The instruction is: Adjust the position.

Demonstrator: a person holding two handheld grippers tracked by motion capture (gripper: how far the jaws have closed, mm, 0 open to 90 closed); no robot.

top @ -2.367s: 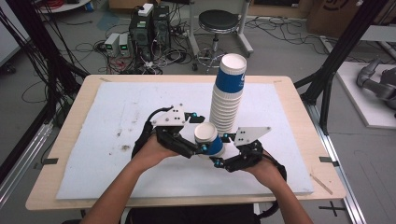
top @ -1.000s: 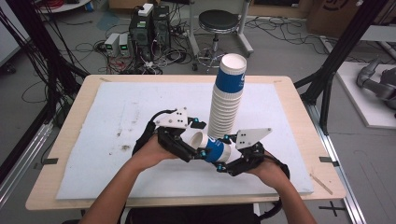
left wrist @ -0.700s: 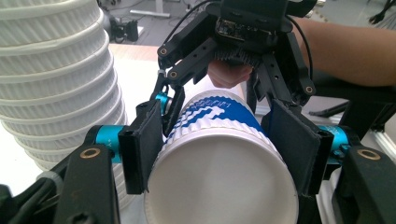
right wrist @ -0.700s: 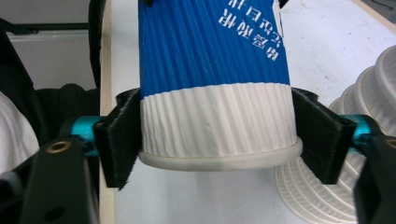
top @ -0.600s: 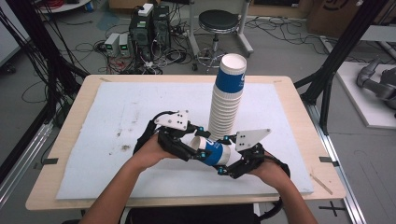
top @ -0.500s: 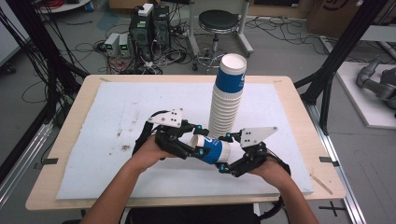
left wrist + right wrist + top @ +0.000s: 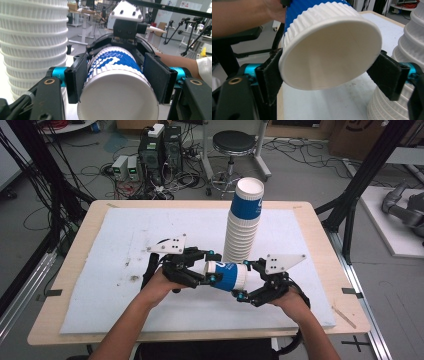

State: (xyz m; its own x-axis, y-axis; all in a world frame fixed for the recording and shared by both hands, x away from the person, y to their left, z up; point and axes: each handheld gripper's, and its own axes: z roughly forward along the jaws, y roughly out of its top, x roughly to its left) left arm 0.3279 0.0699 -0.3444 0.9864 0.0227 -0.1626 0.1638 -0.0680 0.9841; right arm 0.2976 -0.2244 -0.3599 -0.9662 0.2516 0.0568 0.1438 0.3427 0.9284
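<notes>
From the high view, a white mat point(image 7: 150, 250) covered most of a pale wooden table point(image 7: 320, 245) standing on a grey floor strewn with cables, with computer towers point(image 7: 160, 145) and a round black stool point(image 7: 235, 142) beyond the far edge. A tall stack of cups point(image 7: 243, 220), ribbed white with a blue one on top, stood upright on the mat near the middle. Just in front of it a single blue-and-white paper cup point(image 7: 227, 275) lay on its side in the air above the mat, held between the left gripper point(image 7: 207, 267) at its base end and the right gripper point(image 7: 245, 282) at its rim end. In the left gripper view, the cup point(image 7: 117, 85) showed its flat white bottom toward the camera, its ribbed wall printed blue and white; both black pads point(image 7: 77, 77) pressed its sides, so this tool was pinching it, and the stack point(image 7: 32, 45) rose close at the left. In the right gripper view, the cup's open mouth point(image 7: 329, 52) faced the camera, plain white inside; the left pad point(image 7: 270, 75) met the rim, while whether the other pad touched could not be told. The stack point(image 7: 409, 55) stood at the right.
</notes>
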